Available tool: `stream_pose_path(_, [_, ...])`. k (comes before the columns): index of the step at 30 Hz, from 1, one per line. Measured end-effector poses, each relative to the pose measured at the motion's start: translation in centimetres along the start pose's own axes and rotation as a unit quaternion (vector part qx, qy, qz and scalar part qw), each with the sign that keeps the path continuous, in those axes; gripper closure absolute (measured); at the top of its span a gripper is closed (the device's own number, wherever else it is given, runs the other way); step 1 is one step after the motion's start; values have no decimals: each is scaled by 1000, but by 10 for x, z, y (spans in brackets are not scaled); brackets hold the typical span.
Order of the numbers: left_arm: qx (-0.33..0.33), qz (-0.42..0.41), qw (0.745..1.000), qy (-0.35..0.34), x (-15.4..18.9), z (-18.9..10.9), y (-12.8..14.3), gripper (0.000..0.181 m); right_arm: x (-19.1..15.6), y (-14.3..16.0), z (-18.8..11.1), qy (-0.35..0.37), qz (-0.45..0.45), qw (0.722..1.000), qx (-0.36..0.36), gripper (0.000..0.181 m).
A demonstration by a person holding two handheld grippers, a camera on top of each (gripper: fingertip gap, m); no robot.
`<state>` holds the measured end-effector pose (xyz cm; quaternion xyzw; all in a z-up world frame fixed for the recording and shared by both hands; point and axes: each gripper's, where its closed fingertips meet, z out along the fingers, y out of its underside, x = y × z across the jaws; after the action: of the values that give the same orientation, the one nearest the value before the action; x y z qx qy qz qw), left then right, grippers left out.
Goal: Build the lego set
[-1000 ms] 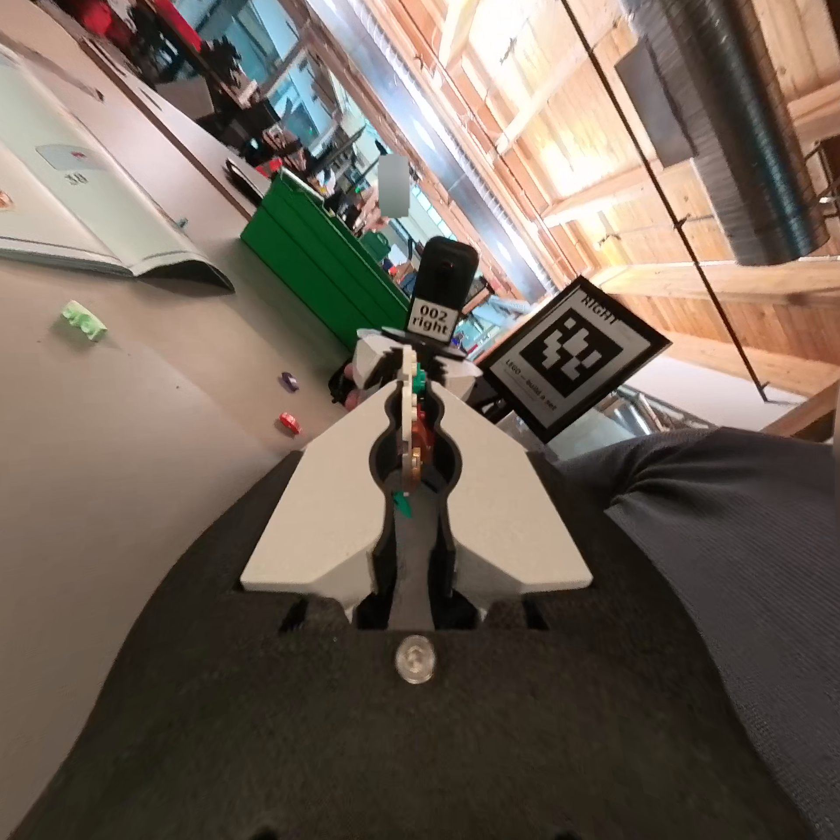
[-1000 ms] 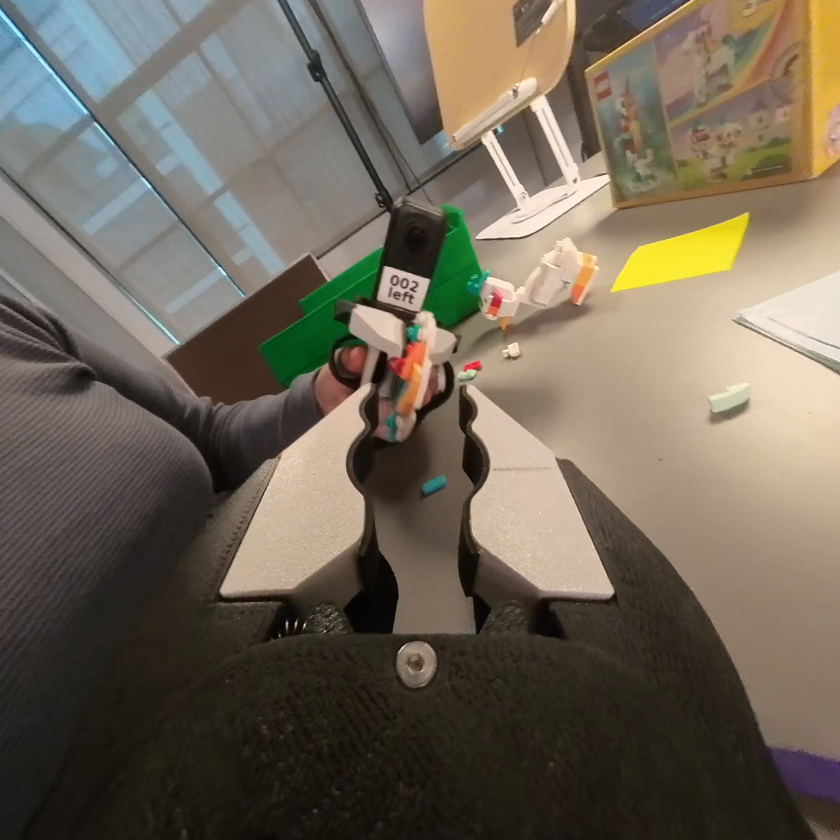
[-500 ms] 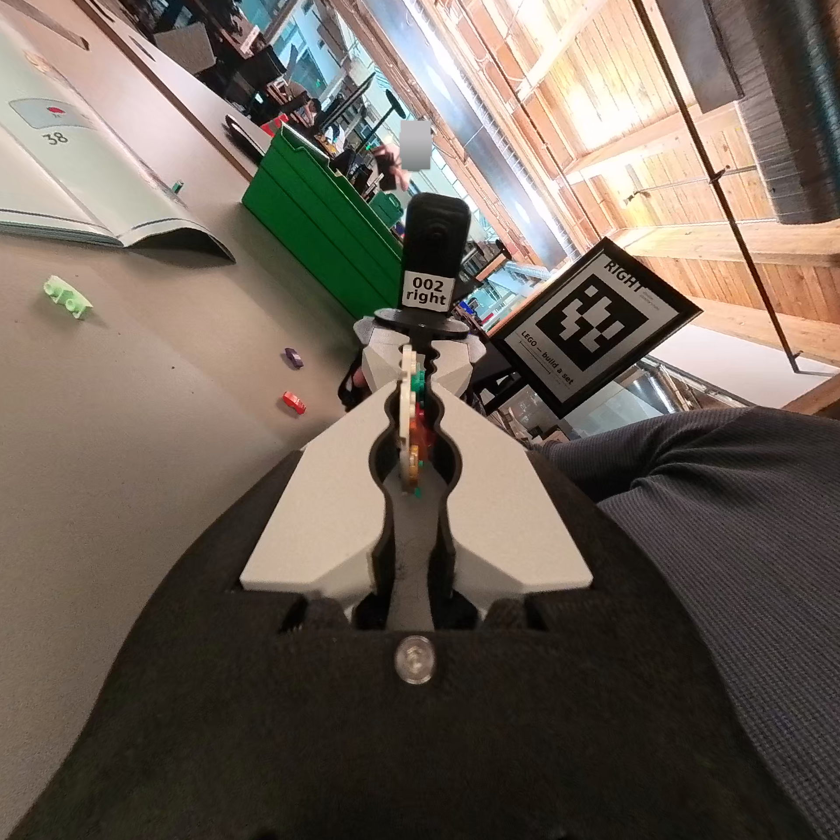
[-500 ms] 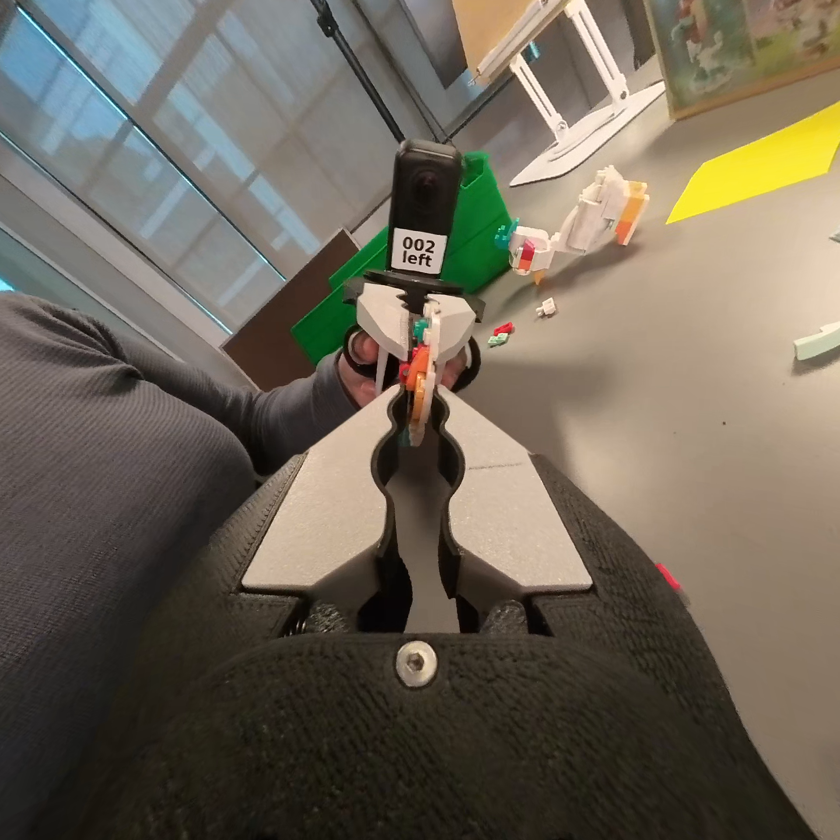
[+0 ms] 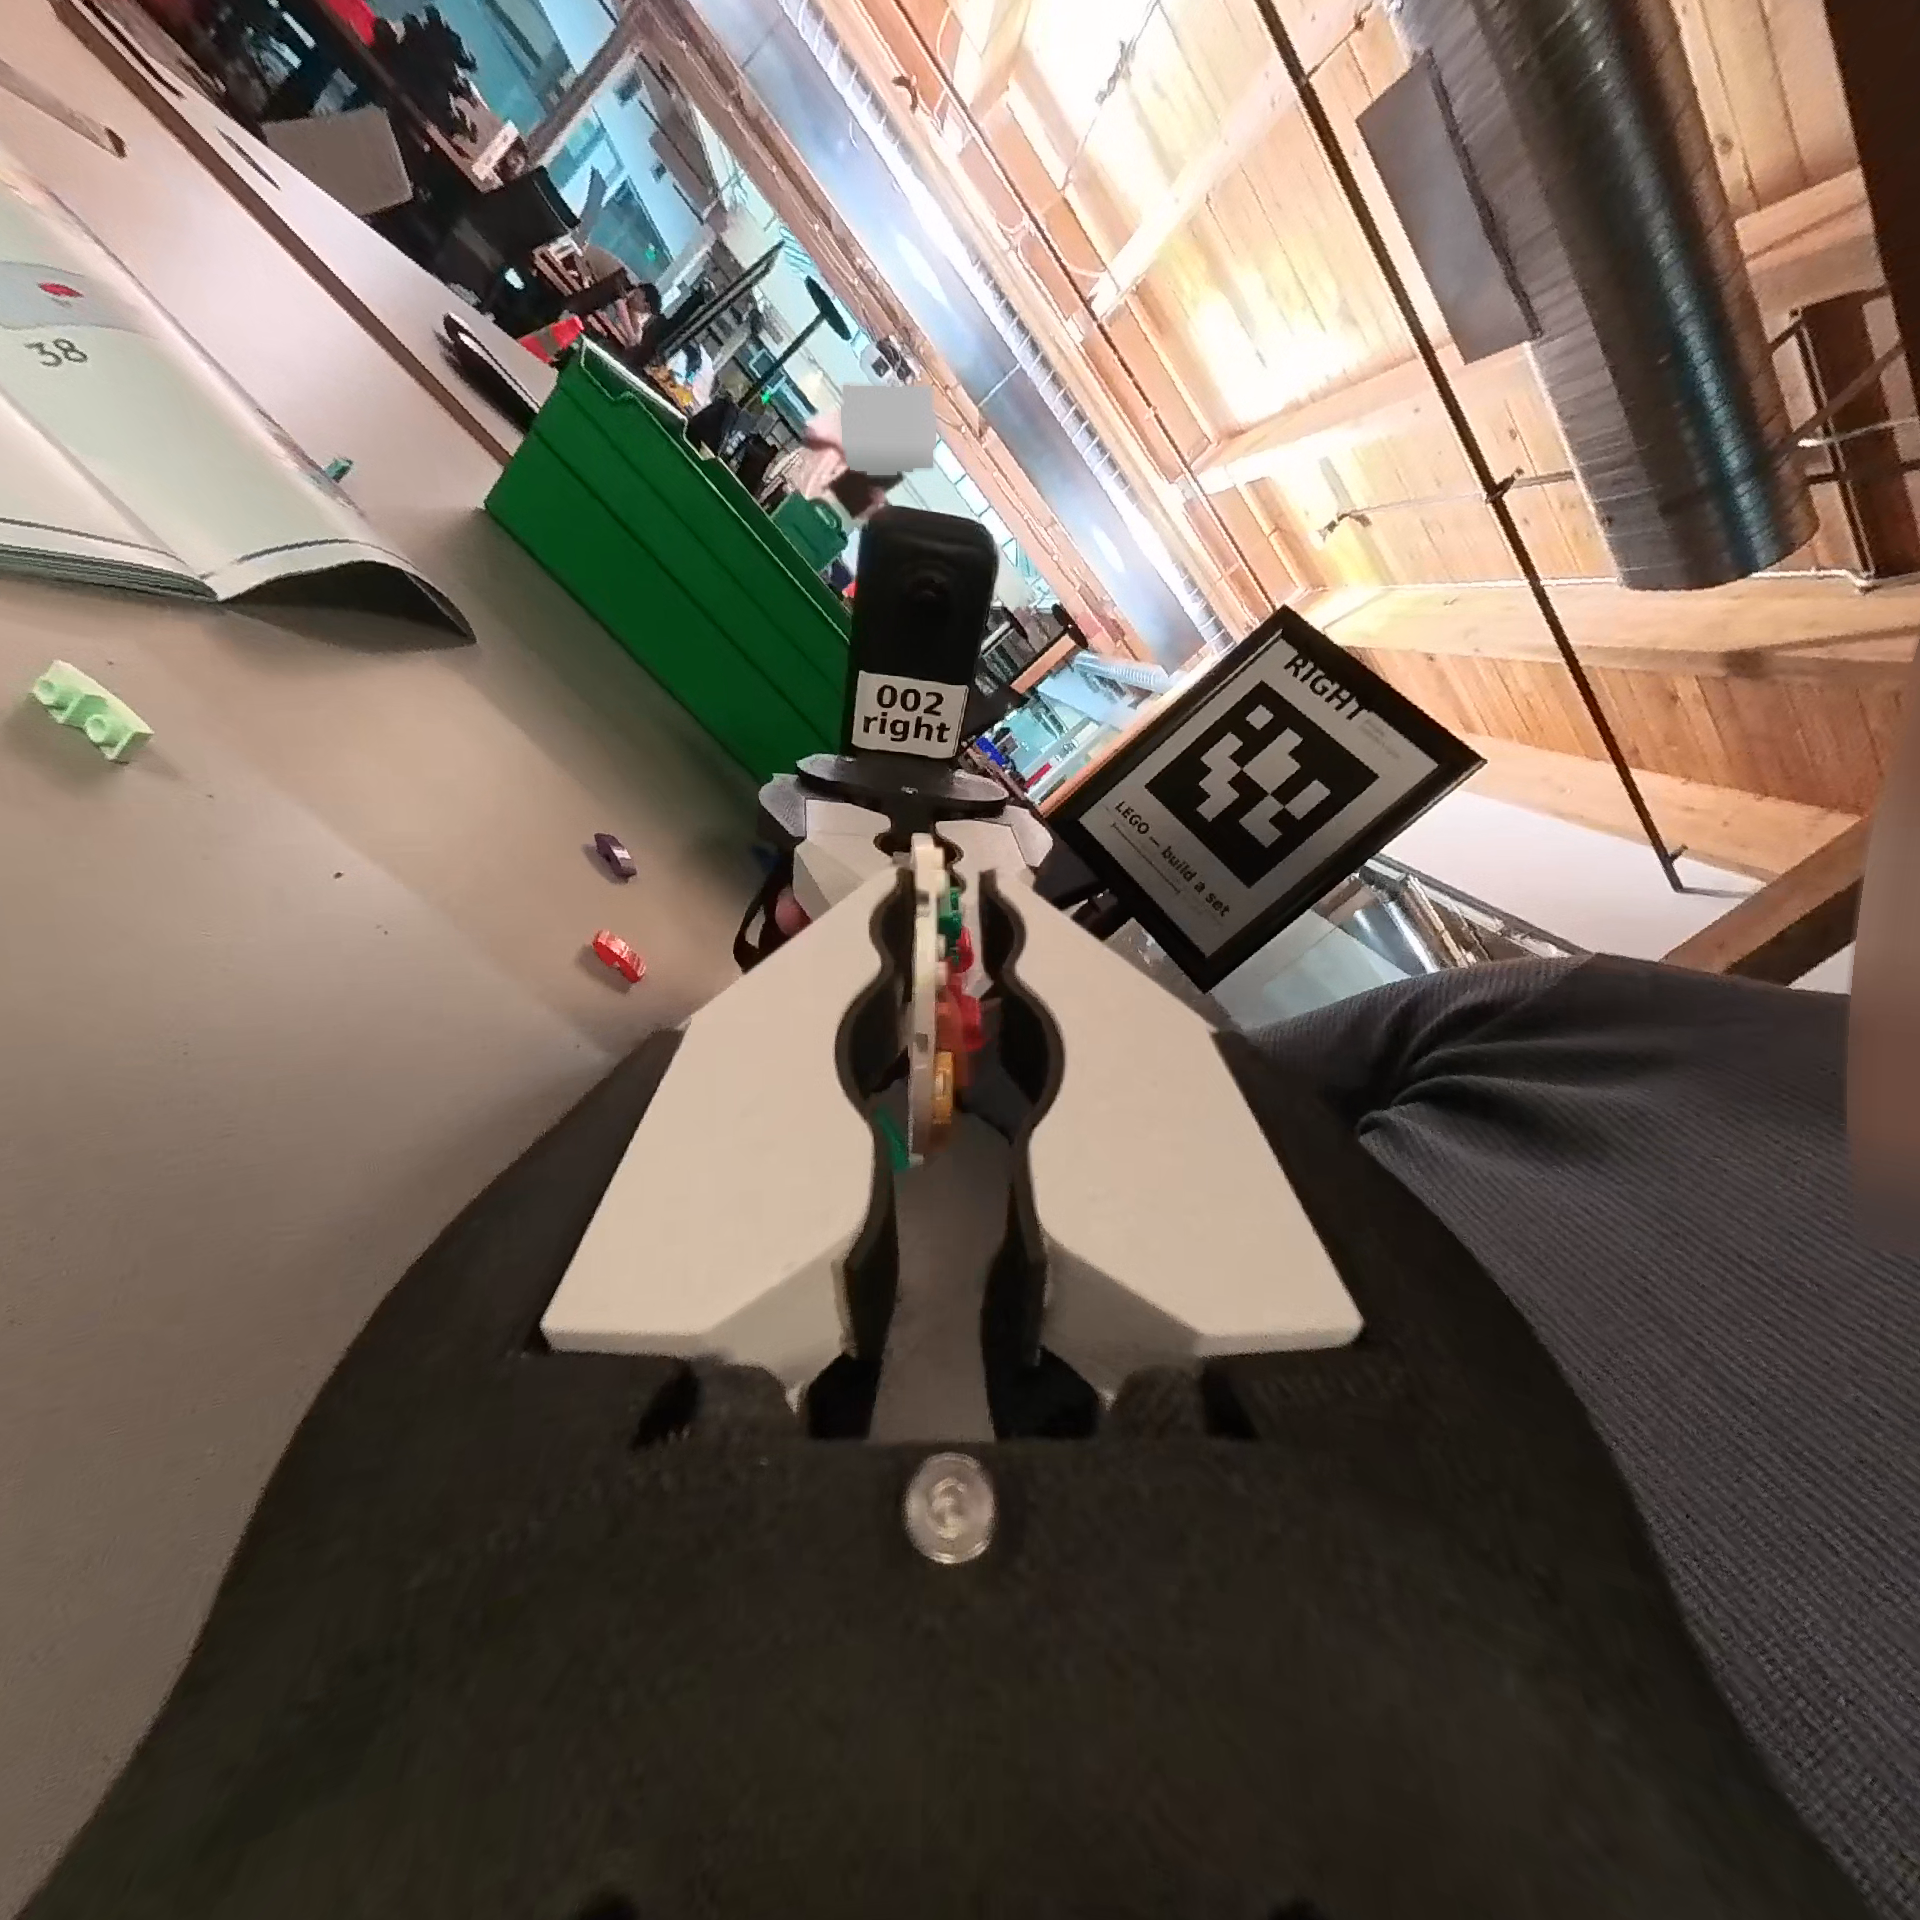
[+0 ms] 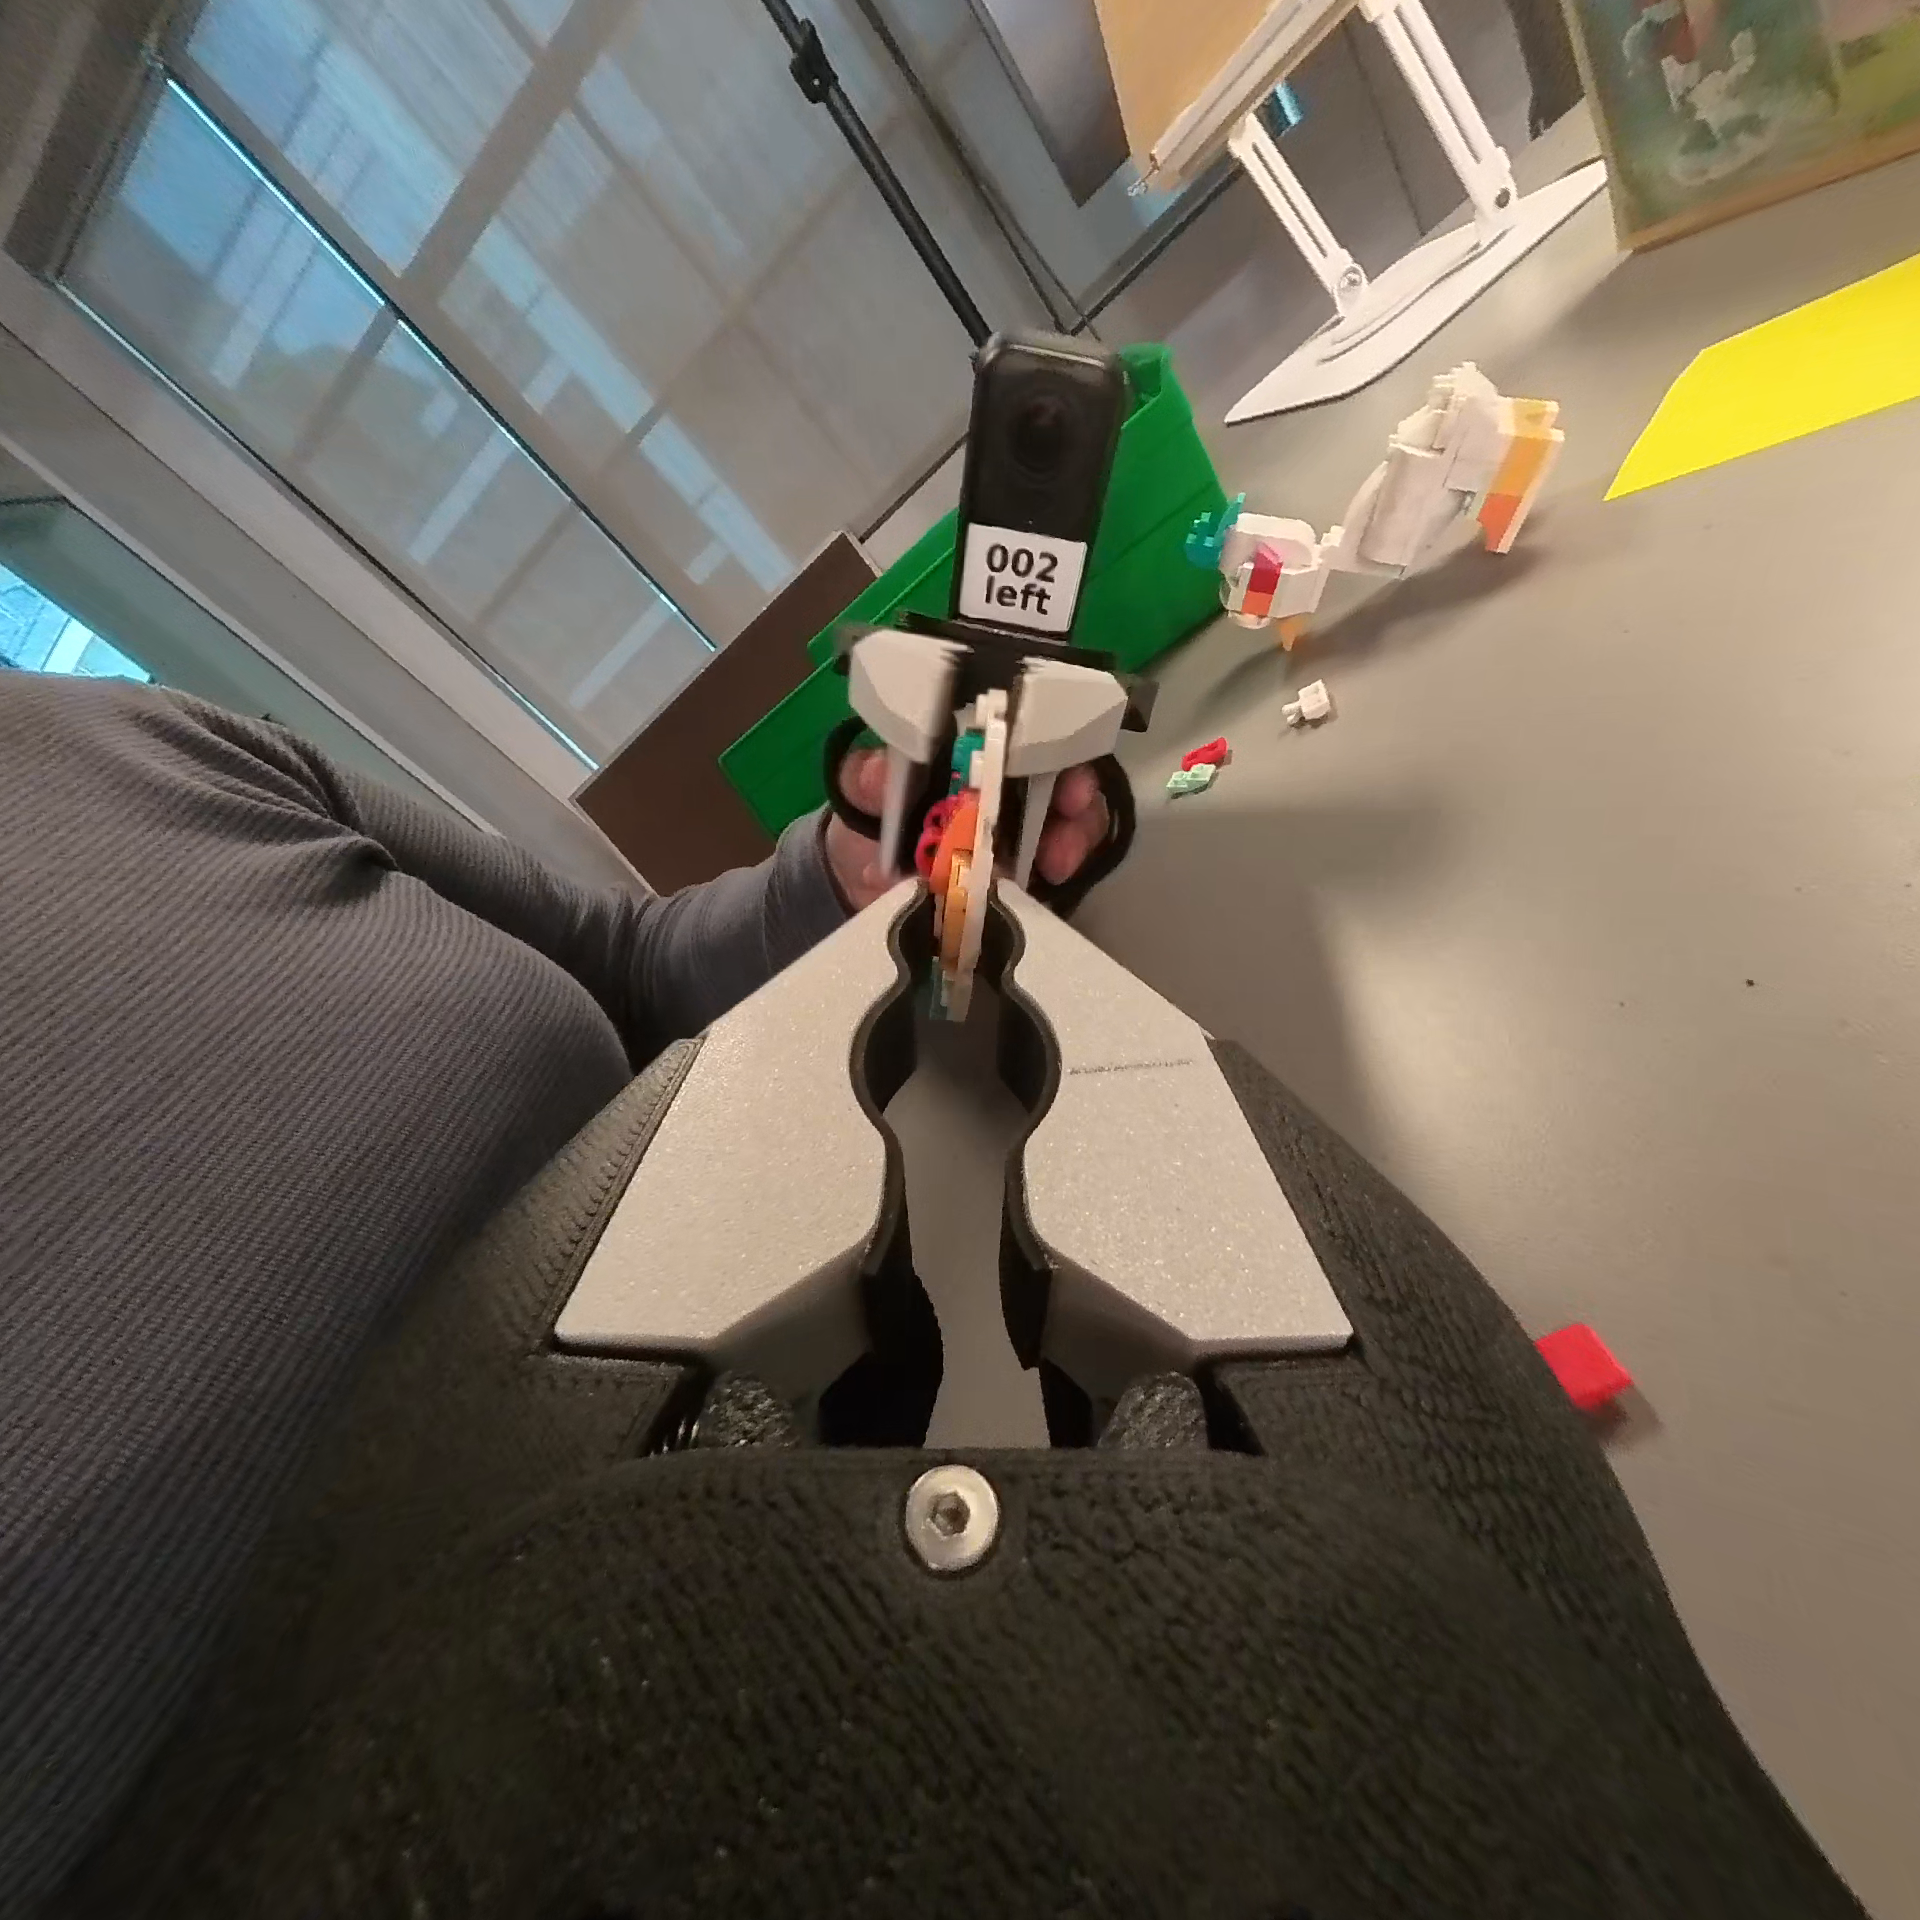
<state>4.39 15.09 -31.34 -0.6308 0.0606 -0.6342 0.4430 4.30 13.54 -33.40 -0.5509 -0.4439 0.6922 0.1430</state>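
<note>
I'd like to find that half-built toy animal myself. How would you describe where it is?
Find the green bin on the grey table. Just beside it, before the white stand, lies a white brick animal. Unlike the tiny loose pieces nearby, it is large, with an orange end.

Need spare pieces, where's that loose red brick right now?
Right wrist view, low right: the red brick lies on the grey table, beside the right gripper's black body.

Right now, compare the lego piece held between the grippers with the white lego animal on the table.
The held lego piece is thin, flat and seen edge-on; the white lego animal is bulky. The piece is up off the table with the left gripper and right gripper meeting at it; the animal rests untouched. Both are white with orange, red and teal bits.
</note>
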Motion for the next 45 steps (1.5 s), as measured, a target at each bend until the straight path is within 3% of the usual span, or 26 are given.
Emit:
stream_pose_path(1, [0, 4, 1000, -8, -1, 0, 0, 175, -1, 0, 0, -1, -1, 1000, 1, 175])
stream_pose_path(10, [-16, 203, 978, -33, 23, 2, 3, 175, -13, -4, 2, 12, -121, 993, 6, 170])
stream_pose_path(16, [-32, 394, 918, -16, 54, 7, 15, 175, -39, -2, 2, -3, -263, 965, 1, 171])
stream_pose_path(21, [-43, 464, 885, 12, 72, 6, 26, 175, -59, 6, 2, -6, -383, 924, -10, 175])
stream_pose_path(24, [-20, 513, 858, -13, 72, 4, 24, 153, -66, 9, 2, -11, -421, 907, -12, 175])
stream_pose_path(25, [-26, 523, 852, -13, 72, 4, 26, 152, -67, 8, 1, -12, -430, 903, -8, 175])
stream_pose_path(28, [-45, 504, 863, 5, 71, 5, 33, 151, -68, 7, -1, -7, -445, 896, -2, 175])
stream_pose_path(30, [-57, 474, 878, -8, 63, 6, 33, 147, -62, 2, -1, 7, -421, 907, 2, 175])
stream_pose_path(33, [-30, 415, 907, -62, 44, 3, 14, 149, -45, -14, -5, 24, -303, 952, 33, 174])
stream_pose_path(36, [5, 321, 942, -95, 29, -3, -3, 148, -41, -29, -13, -16, -171, 981, 89, 175])
stream_pose_path(40, [-3, 176, 983, -50, 23, 1, 1, 150, -27, -34, -17, -17, -81, 991, 109, 175])
stream_pose_path(45, [-13, 100, 995, -18, 23, 8, 10, 174, -25, -27, -13, -48, -4, 995, 92, 174])
